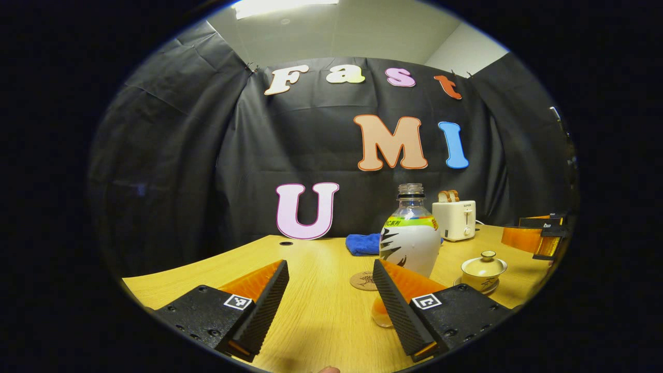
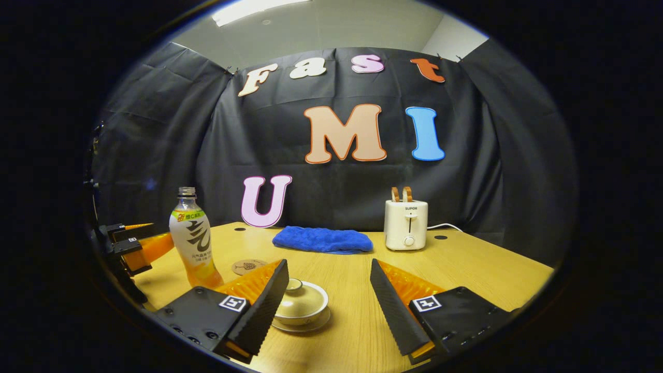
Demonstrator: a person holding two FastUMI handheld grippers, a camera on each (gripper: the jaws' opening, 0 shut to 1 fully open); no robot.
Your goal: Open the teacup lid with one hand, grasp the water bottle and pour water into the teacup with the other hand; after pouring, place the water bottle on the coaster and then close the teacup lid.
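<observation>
We see both grippers wide open, empty: left gripper [image 1: 329, 300] beside water bottle [image 1: 410, 241], right gripper [image 2: 329, 300] near lidded teacup [image 2: 302, 301] on bench [image 2: 466, 274].

"SUPOR" on toaster [image 2: 406, 224] (front face)

1 bottle [image 2: 194, 241], 1 lidded teacup [image 2: 303, 303], 1 coaster [image 2: 248, 267], 1 toaster [image 2: 406, 224], 1 cloth [image 2: 322, 240].
</observation>
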